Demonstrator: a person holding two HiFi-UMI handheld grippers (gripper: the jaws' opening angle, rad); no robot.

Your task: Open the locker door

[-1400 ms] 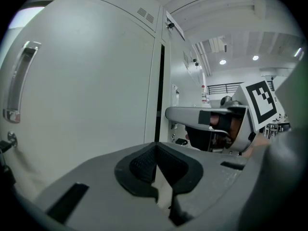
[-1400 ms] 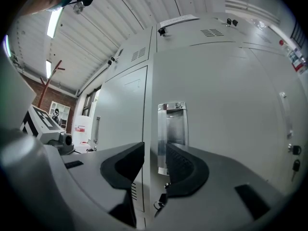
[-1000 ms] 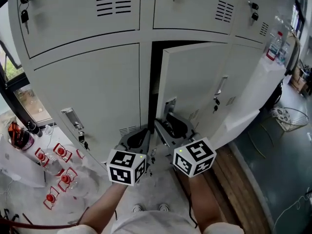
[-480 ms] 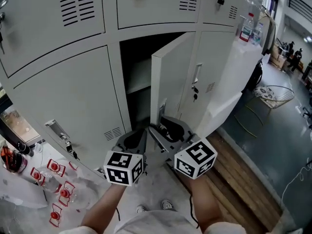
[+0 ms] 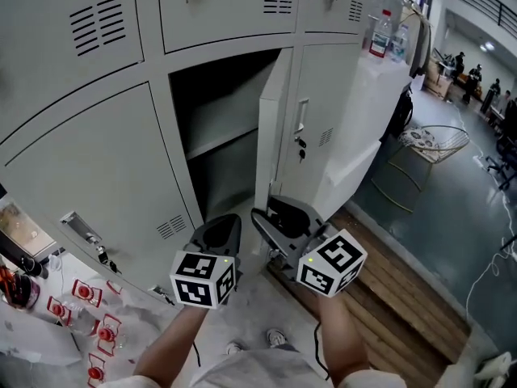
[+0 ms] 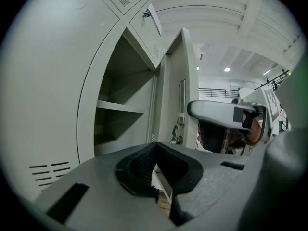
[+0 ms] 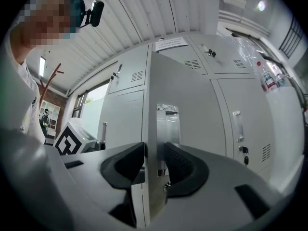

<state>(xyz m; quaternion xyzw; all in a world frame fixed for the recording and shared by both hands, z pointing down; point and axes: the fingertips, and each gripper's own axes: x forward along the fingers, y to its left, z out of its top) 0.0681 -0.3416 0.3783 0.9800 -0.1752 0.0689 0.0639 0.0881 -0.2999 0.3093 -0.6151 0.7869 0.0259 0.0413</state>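
- Up front in the head view, the locker door [image 5: 275, 136] stands swung well out from its compartment [image 5: 218, 120]. An inner shelf [image 5: 222, 145] is exposed, so the task looks essentially done.
- The right gripper [image 5: 275, 215] sits at the door's lower free edge. Its jaws are closing with the sheet edge between them, and the pads look to touch both faces, beside the latch plate.
- The left gripper [image 5: 220, 226] is clenched on nothing and hangs just beside the right one, off the door.
- Risk 1: the grip is only on thin sheet near a corner. If the pull goes off the hinge arc, the pads could skid off and the door drift back.
- Risk 2: the door is already near the neighbouring locker [image 5: 323, 111]. More swing could bang it into that front and the keys [image 5: 300, 148] hanging there.
- Risk 3: if the pad rides onto the latch plate, contact would be uneven and the door could twist in the grip.
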